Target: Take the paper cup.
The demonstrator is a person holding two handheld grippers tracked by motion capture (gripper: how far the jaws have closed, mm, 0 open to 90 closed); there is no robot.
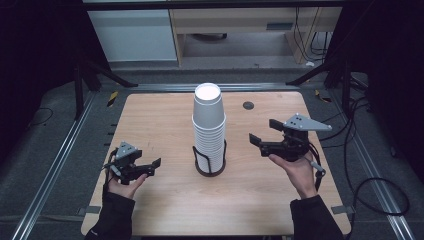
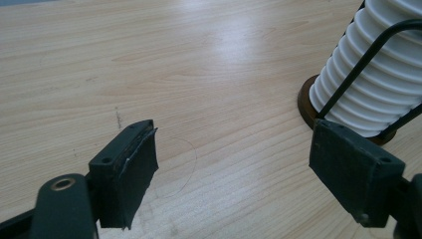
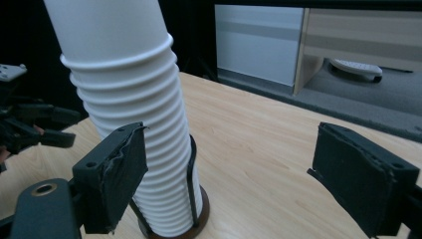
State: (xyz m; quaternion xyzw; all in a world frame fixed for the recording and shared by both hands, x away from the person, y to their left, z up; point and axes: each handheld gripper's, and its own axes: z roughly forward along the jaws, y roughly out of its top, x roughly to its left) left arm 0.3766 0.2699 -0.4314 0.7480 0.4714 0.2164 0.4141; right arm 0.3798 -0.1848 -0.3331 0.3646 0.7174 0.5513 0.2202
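A tall stack of white paper cups [image 1: 209, 120], upside down, stands in a black wire holder [image 1: 196, 159] with a dark round base at the table's middle. My left gripper [image 1: 153, 167] is low to the left of the stack, open and empty, with a hand behind it. In the left gripper view the left gripper [image 2: 234, 164] has its jaws wide apart over bare wood, and the cup stack [image 2: 378, 79] is at the upper right. My right gripper [image 1: 264, 132] hovers open to the right of the stack. In the right gripper view the right gripper [image 3: 229, 179] faces the cup stack [image 3: 129, 99].
The wooden table [image 1: 165, 200] has a small dark grommet [image 1: 248, 105] behind and right of the stack. Metal rails [image 1: 55, 170] run along both sides of the table. White and wooden cabinets [image 1: 135, 35] stand beyond the far edge. Cables [image 1: 370, 185] lie on the floor at right.
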